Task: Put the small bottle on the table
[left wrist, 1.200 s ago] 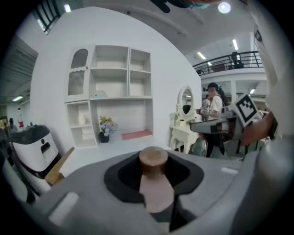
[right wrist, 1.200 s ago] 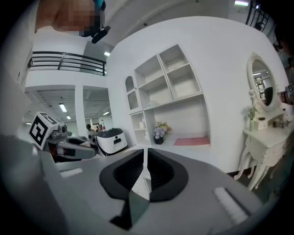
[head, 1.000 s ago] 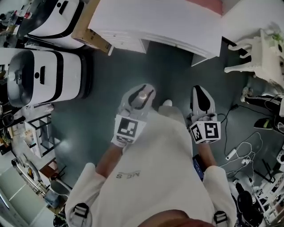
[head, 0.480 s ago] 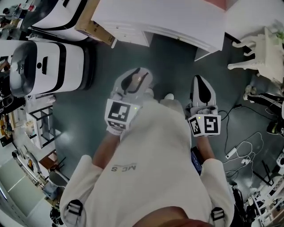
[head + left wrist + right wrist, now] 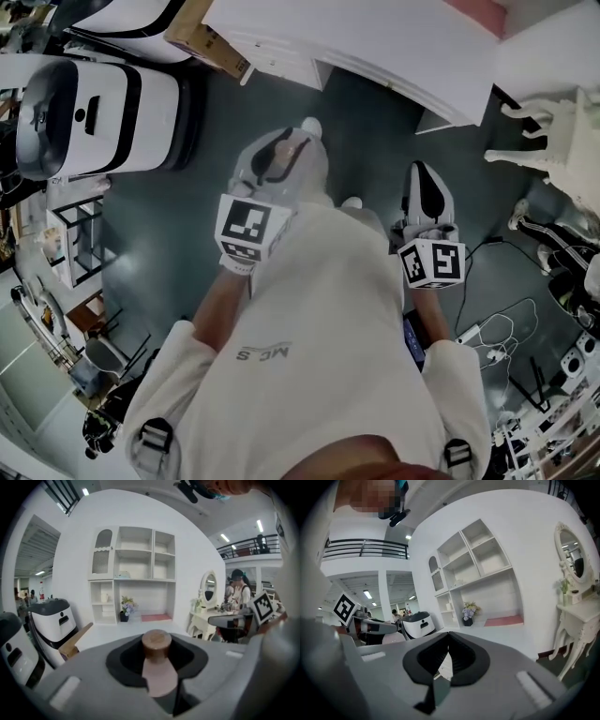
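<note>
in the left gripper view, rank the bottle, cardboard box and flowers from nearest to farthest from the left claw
1. bottle, gripped in the left claw itself.
2. cardboard box, low on the left.
3. flowers, far back on the shelf.

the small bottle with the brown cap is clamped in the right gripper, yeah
Not the right one: the small bottle is clamped in the left gripper. The left gripper view shows its brown cap standing up between those jaws, while the right gripper view shows the right gripper with its jaws together on nothing.
</note>
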Tool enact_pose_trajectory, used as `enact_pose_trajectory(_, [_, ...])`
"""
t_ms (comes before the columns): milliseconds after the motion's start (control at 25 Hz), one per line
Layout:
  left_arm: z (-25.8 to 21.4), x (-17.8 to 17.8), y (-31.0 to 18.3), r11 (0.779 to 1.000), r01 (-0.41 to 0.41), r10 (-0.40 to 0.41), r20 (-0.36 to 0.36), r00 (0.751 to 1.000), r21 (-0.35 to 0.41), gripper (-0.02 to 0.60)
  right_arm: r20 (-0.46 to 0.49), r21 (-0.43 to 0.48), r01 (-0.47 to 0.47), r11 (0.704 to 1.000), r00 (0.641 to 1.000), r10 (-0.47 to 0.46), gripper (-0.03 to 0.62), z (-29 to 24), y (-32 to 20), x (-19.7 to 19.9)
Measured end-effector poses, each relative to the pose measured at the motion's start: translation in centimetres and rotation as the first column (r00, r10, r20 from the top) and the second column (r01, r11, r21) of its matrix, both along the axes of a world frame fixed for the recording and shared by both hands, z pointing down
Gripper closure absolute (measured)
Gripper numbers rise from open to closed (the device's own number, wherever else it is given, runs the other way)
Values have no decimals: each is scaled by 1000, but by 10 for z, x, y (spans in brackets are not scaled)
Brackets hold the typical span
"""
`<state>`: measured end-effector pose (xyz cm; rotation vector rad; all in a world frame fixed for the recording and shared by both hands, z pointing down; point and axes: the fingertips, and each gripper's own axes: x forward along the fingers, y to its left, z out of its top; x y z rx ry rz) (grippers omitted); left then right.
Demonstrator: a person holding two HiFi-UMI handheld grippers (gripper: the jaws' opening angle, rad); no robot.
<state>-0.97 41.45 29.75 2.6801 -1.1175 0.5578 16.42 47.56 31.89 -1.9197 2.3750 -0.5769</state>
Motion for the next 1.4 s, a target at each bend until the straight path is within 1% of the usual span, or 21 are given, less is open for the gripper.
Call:
enact_pose_trajectory(160, [19,-13,-59,1000,2,-2,-3,1000,-27,463,-2,16,23,1000,1000,-23,607,5,-65,-19])
enact_pose_trajectory(320, [31,-18,-151,997,-20,18,-31,999,-73,463,-16,-26,8,1000,1000,-9,606,11,-154,-28])
enact_pose_trajectory(440, [26,-23,-224,997,-50,48,-26,999,-64,463,-19,-49,-16,999,1000,15,607,7,-226,-32])
enact_pose_trajectory(520, [19,-24,-267,996,-66,65,-35,997,-57,463,-24,-56,-40,998,999,39,606,3,-270,-32])
enact_pose_trajectory(640, [15,-30,-324,994,-90,88,-44,995,-56,463,-36,-67,-69,995,997,67,606,-2,-333,-40])
enact_pose_trajectory(720, [17,-35,-355,993,-100,96,-54,994,-65,463,-45,-66,-70,995,997,67,606,-5,-371,-50])
enact_pose_trajectory(840, [22,-39,-391,990,-121,116,-67,991,-77,463,-65,-60,-56,997,997,52,606,-8,-418,-67])
enact_pose_trajectory(1000, [24,-47,-432,987,-143,137,-77,988,-76,463,-79,-51,-42,998,996,38,606,-10,-466,-85])
enact_pose_trajectory(1200, [33,-46,-473,986,-133,124,-92,988,-101,463,-72,-17,56,998,996,-57,606,-8,-503,-97])
enact_pose_trajectory(1400, [48,-33,-504,986,-129,122,-69,990,-105,463,-100,-19,106,994,989,-107,605,7,-533,-93])
